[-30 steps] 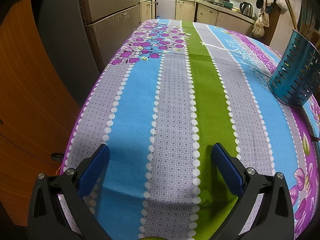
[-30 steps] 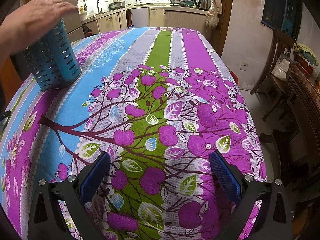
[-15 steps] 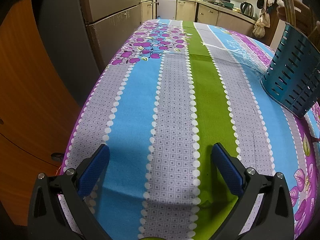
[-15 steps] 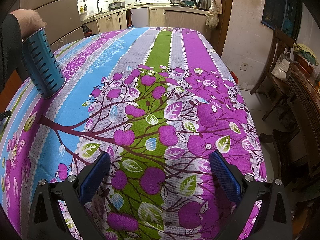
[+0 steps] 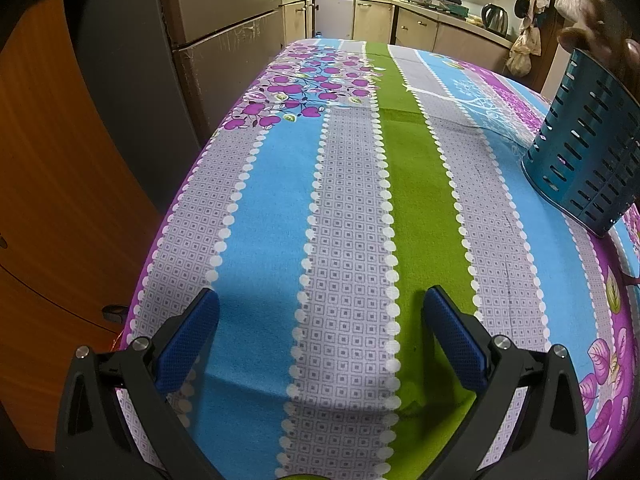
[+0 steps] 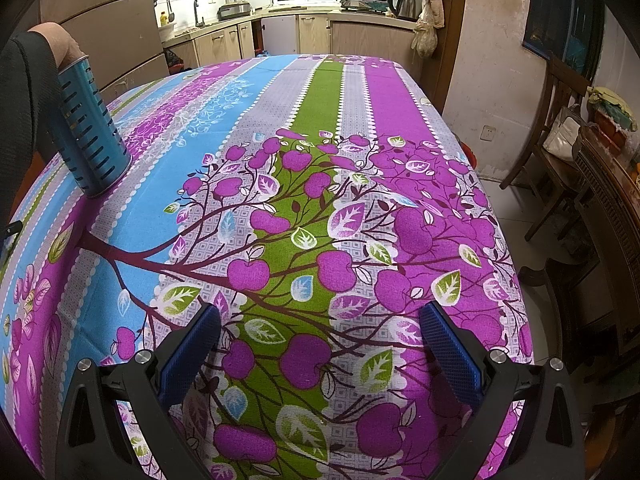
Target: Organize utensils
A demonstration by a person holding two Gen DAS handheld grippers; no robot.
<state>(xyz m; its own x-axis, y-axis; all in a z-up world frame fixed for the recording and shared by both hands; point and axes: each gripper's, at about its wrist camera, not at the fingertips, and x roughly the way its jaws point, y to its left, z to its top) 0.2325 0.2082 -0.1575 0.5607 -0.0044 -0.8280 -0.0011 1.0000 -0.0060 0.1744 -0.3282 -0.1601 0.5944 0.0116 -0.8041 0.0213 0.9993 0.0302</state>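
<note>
Both my left gripper (image 5: 320, 332) and right gripper (image 6: 320, 340) gape wide over the striped floral tablecloth (image 5: 348, 220); ahead, beige kitchen cabinets (image 6: 312, 34); a slotted teal plastic utensil holder (image 6: 86, 132) stands between them.

No readable text, labels, brand names, numbers or signs appear in either view. The patterned cloth (image 6: 320, 128) on the counter carries only stripes, leaves and fruit shapes, and the slotted blue utensil holder (image 5: 588, 160) shows no lettering or markings.
</note>
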